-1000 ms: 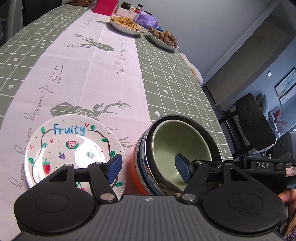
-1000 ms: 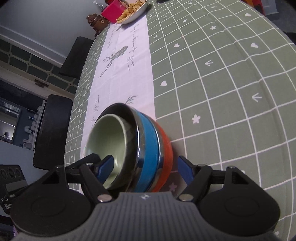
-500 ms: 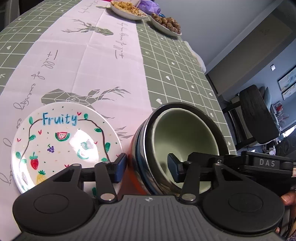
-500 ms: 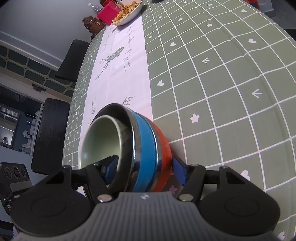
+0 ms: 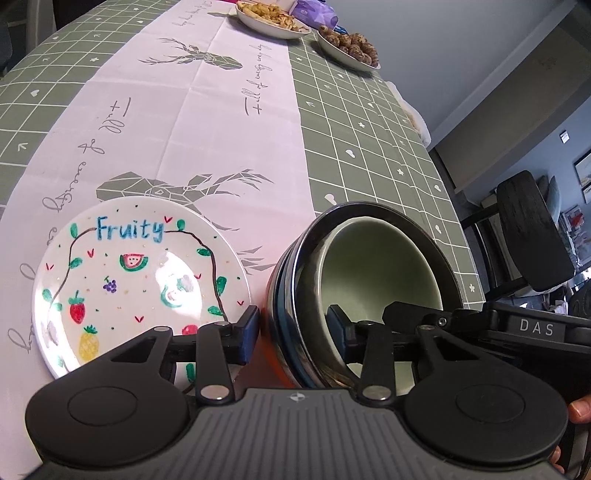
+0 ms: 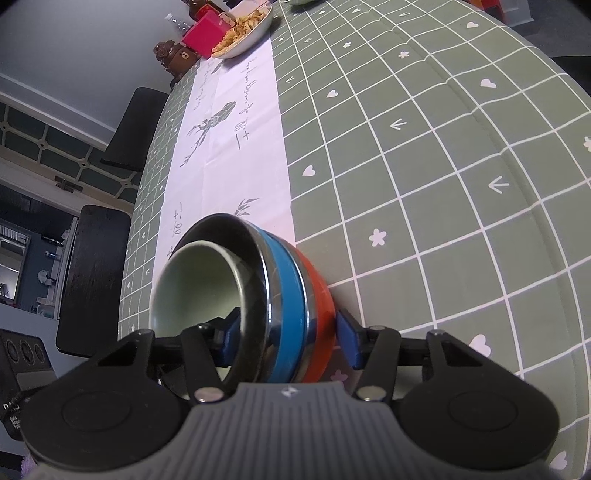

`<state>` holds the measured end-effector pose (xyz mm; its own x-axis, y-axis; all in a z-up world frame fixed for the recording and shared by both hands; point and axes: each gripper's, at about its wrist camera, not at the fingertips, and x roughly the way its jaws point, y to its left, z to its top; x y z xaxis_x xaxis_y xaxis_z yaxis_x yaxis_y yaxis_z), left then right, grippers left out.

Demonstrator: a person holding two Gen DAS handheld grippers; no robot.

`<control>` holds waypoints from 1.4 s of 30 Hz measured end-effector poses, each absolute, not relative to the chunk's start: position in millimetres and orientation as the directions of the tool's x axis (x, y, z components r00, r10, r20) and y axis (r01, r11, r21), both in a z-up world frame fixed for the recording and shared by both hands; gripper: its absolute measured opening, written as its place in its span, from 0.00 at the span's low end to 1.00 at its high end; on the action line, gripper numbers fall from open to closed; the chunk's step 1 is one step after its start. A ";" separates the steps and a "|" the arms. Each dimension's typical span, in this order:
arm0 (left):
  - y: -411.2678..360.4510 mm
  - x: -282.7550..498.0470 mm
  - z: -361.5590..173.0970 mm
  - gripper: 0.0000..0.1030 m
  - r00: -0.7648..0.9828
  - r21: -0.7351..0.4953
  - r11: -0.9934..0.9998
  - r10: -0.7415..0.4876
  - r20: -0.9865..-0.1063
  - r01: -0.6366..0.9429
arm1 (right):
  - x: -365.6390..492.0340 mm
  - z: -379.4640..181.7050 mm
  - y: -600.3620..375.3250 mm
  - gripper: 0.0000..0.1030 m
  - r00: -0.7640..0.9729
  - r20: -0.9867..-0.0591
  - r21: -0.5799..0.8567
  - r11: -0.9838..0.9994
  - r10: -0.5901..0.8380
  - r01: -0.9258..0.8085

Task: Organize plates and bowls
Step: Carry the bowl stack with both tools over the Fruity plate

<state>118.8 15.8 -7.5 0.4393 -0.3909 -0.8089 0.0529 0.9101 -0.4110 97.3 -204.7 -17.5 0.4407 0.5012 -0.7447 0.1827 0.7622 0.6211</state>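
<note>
Bottom centre of both views: a stack of bowls (image 5: pixel 354 291) on the tablecloth (image 6: pixel 424 155), pale green bowl (image 6: pixel 195 284) nested innermost, then steel, blue, orange. Left gripper (image 5: pixel 293 330) clamped across the stack's wall, one finger inside the green bowl, one outside. Right gripper (image 6: pixel 290 338) clamped likewise from the opposite side. Lower left of the left view, just beside the stack: a painted "Fruity" plate (image 5: pixel 136 277). Far top: snack dishes (image 5: pixel 271 18).
</note>
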 end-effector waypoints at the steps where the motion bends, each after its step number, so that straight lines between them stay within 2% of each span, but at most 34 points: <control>1: 15.2 117.7 -7.2 0.44 0.440 -0.408 0.911 -0.390 -0.809 0.057 | 96.4 -16.9 -205.0 0.50 0.442 -0.746 0.620 0.763 0.499 0.185; 15: 31.7 100.4 21.8 0.43 0.496 -0.424 0.905 -0.388 -0.777 0.043 | 92.0 14.4 -192.7 0.47 0.480 -0.723 0.619 0.774 0.497 0.132; 23: 65.9 102.9 36.7 0.43 0.488 -0.431 0.902 -0.359 -0.796 -0.039 | 110.9 29.6 -156.8 0.47 0.438 -0.729 0.615 0.784 0.526 0.082; 42: 127.3 113.3 23.4 0.43 0.442 -0.397 0.895 -0.278 -0.853 -0.204 | 151.8 6.9 -89.9 0.45 0.302 -0.758 0.623 0.779 0.579 0.070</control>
